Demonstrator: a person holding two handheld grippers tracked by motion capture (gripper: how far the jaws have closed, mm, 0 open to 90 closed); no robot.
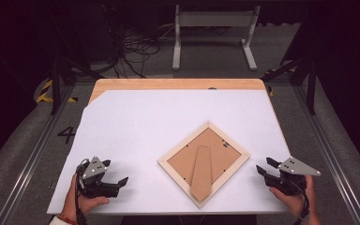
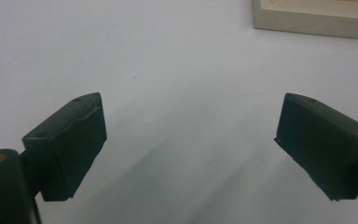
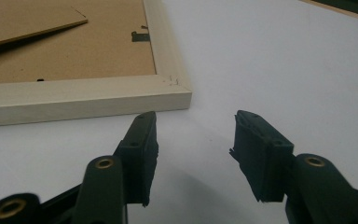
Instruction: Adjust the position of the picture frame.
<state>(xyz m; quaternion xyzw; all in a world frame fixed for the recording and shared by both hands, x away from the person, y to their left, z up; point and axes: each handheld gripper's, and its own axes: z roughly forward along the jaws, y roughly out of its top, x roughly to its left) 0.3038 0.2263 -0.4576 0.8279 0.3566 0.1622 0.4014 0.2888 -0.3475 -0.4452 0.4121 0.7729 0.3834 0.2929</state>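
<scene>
At the left of the high view, the left gripper (image 1: 114, 171) sits low over the white sheet (image 1: 140, 117) that covers most of the wooden worktop (image 1: 168, 84). Its jaws stand wide apart with nothing between them; in the left gripper view they frame bare white sheet, and a corner of the pale frame shows at the upper right, well apart from them.

In the middle lies one picture frame (image 1: 204, 161), face down and turned like a diamond, its brown backing board up and one cardboard stand leg (image 1: 201, 172) running toward the near corner. Nothing lies between the frame and either gripper.

At the right, the right gripper (image 1: 265, 167) points toward the frame's right corner. In the right gripper view its jaws are partly open and empty, just beside that corner but not touching it.

Beyond the worktop are a tangle of cables (image 1: 136, 49) on the floor and one white stand (image 1: 214, 33).
</scene>
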